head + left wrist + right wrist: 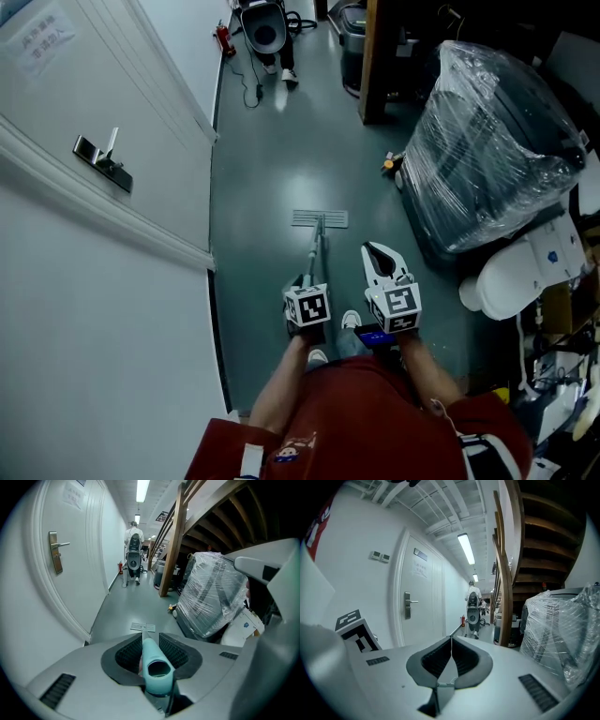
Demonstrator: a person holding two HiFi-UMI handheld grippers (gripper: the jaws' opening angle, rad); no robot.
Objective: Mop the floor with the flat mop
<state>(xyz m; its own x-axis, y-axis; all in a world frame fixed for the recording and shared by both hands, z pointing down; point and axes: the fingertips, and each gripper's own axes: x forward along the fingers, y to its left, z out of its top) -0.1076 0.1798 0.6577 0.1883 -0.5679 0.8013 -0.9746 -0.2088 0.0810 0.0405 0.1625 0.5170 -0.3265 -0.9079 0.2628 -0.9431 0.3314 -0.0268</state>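
Left gripper (151, 648): jaws clamped on the teal grip of the mop (317, 251), the pole running forward and down from the jaws. Mop head (320, 218) lies flat on the floor (267, 159) straight ahead of this gripper.

Right gripper (450, 641): just beside the left one, to its right, jaws pressed together with nothing between them, apart from the pole.

Surroundings, taken from the grippers:
- Left: a white door (84, 309) with a lever handle (103, 157), close along the corridor.
- Right and ahead: a plastic-wrapped bundle (492, 150) narrows the floor; a small yellow thing (392, 165) lies at its near corner, right of the mop head.
- Right: a white rounded object (514, 277) below the bundle.
- Further ahead: a wooden post (372, 66), then a person (134, 531) standing at a machine (265, 33) in the corridor, with a cable trailing on the floor.
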